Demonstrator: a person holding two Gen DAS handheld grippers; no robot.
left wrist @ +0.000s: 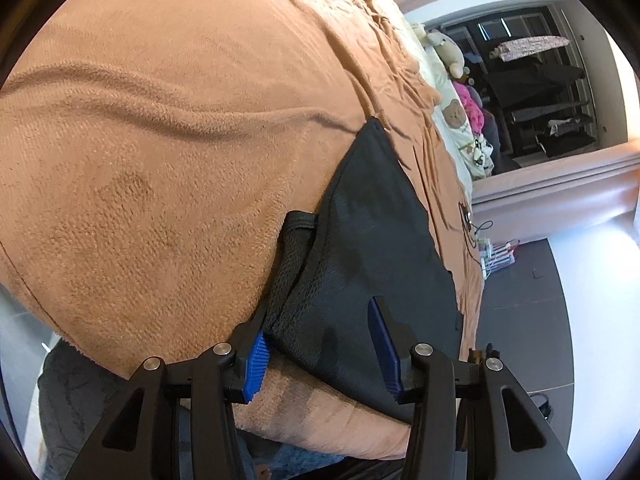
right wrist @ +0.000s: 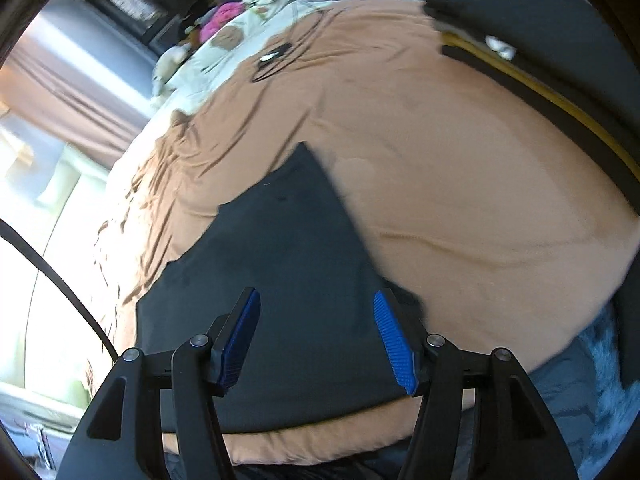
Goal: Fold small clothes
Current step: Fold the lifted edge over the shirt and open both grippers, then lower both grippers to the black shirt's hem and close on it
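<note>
On the bed, near its front edge, the black garment [left wrist: 372,240] lay flat on the tan blanket [left wrist: 168,128], prob. spread so edges could be reached; mesh lining showed at its 9 o'clock side in left wrist view; left hand-held gripper [left wrist: 320,344] stood agape w/ nothing held, its 9 o'clock pad at the mesh edge, likely lining up a pinch; right hand-held gripper [right wrist: 316,336] was also spread wide & empty, over the cloth's near part; contact unclear; fold not yet begun.
</note>
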